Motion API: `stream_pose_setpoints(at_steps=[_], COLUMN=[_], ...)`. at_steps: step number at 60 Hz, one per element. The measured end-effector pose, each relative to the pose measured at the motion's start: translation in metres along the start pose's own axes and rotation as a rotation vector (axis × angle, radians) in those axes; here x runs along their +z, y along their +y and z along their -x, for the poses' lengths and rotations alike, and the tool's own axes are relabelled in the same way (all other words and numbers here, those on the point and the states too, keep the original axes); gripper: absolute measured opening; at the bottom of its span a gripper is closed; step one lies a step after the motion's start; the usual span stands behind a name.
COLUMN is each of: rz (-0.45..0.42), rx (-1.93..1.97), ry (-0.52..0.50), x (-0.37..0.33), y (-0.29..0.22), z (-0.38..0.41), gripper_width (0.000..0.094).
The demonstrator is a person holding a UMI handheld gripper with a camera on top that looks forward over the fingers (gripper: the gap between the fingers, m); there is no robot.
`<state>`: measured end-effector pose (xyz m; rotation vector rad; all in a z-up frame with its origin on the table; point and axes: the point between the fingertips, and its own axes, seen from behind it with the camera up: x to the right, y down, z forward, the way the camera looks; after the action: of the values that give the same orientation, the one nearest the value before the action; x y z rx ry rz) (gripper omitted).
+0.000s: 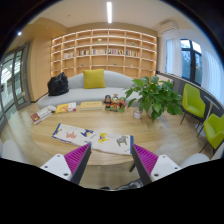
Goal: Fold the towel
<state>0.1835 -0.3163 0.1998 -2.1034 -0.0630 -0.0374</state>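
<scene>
A white towel (92,137) printed with small coloured animal figures lies spread flat on the round wooden table (150,128), just ahead of my fingers. My gripper (111,158) is open and empty, held above the table's near edge. Its two fingers with magenta pads (76,158) stand wide apart, short of the towel's near edge. Nothing is between them.
A potted green plant (153,96) stands on the table's far right. Books and small things (66,107) lie at the far side. Green chairs (212,128) stand to the right, a grey sofa (85,88) with a yellow cushion behind, shelves beyond.
</scene>
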Motion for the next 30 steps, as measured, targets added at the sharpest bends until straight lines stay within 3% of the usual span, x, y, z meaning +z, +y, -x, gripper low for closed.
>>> stream_pose_setpoints(at_steps=[11, 21, 30], rz=[0.068, 0.100, 0.105], rx=[-0.041, -0.045, -0.042], ry=[-0.015, -0.121, -0.211], x=[0.017, 0.065, 0.107], y=[0.032, 0.061, 0.059], z=[0.033, 0.131, 0.227], gripper_width=[0.0845, 0.0846, 0.0845])
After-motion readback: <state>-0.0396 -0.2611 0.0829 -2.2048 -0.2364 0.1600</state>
